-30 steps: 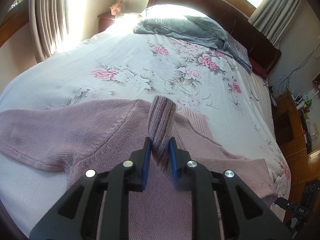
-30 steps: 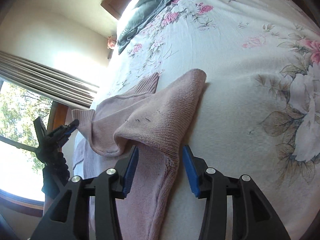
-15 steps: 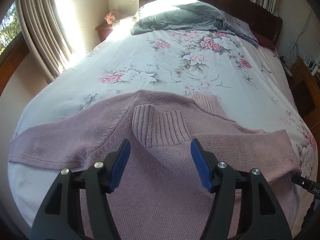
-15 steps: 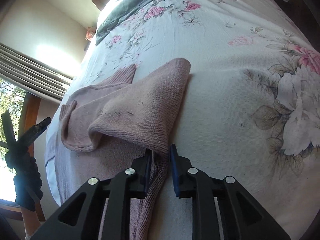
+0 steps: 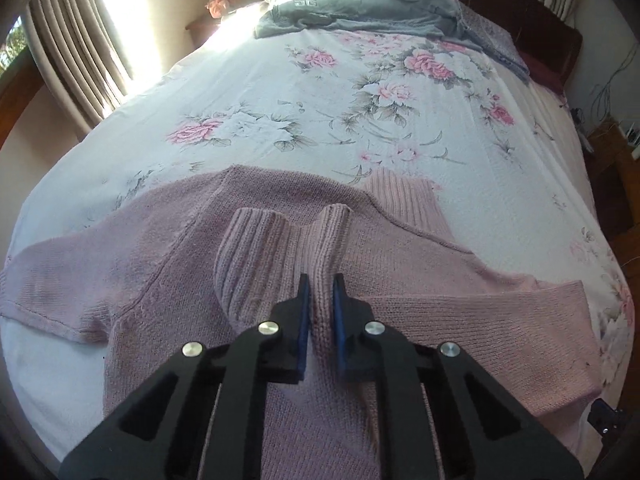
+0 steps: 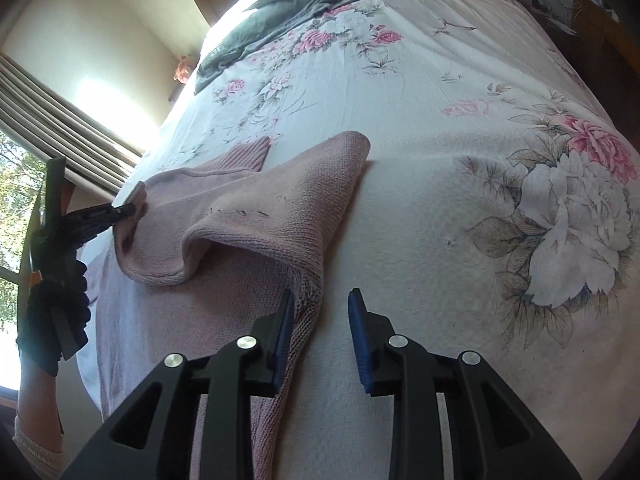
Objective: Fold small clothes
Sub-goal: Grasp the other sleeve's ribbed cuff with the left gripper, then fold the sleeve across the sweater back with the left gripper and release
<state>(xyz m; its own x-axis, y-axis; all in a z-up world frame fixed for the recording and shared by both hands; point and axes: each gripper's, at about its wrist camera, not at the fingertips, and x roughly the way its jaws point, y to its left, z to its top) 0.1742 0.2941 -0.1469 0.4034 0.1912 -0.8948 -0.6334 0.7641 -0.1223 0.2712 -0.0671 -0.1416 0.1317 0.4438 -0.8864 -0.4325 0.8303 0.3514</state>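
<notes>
I see a bed (image 5: 280, 92) under a white floral bedspread (image 5: 380, 128), a dark wooden headboard (image 5: 532, 24) behind it. Sun glares through beige curtains (image 5: 80, 64) on my left; what may be a nightstand (image 5: 204, 28) sits washed out.

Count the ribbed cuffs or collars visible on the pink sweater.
2 in the left wrist view: one ribbed band pinched in the left tool, one flat on the bedspread. Others may be hidden.
</notes>
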